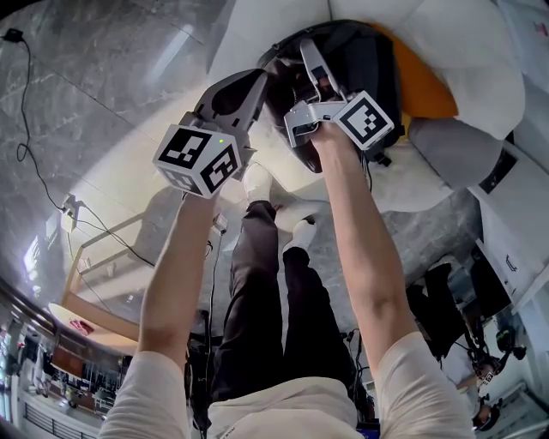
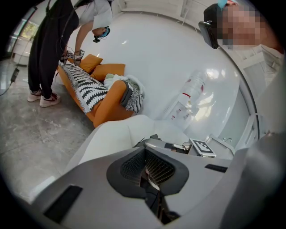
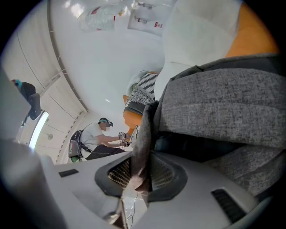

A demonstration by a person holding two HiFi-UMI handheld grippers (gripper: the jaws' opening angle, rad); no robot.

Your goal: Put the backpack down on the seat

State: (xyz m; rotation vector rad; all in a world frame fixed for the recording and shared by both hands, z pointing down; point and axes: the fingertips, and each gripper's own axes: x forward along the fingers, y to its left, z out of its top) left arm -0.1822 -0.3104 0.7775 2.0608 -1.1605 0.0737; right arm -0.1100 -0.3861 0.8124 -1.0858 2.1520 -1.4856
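The dark grey backpack point(image 1: 352, 56) hangs against the white seat point(image 1: 257, 26), in front of an orange cushion point(image 1: 426, 90). My right gripper point(image 1: 314, 67) reaches over its top and is shut on a grey strap point(image 3: 144, 143) of the backpack; the fabric runs down between the pads. Close up, the backpack's grey body point(image 3: 223, 103) fills the right side of the right gripper view. My left gripper point(image 1: 260, 82) sits just left of the backpack, apart from it. Its jaws point(image 2: 147, 169) are pressed together with nothing between them, pointing over the white seat point(image 2: 118, 134).
My legs and white shoes point(image 1: 257, 180) stand just before the seat. A wooden table point(image 1: 94, 274) and floor cables point(image 1: 34, 154) lie to the left. An orange sofa point(image 2: 100, 105) with a striped blanket and a standing person point(image 2: 49, 44) are farther off.
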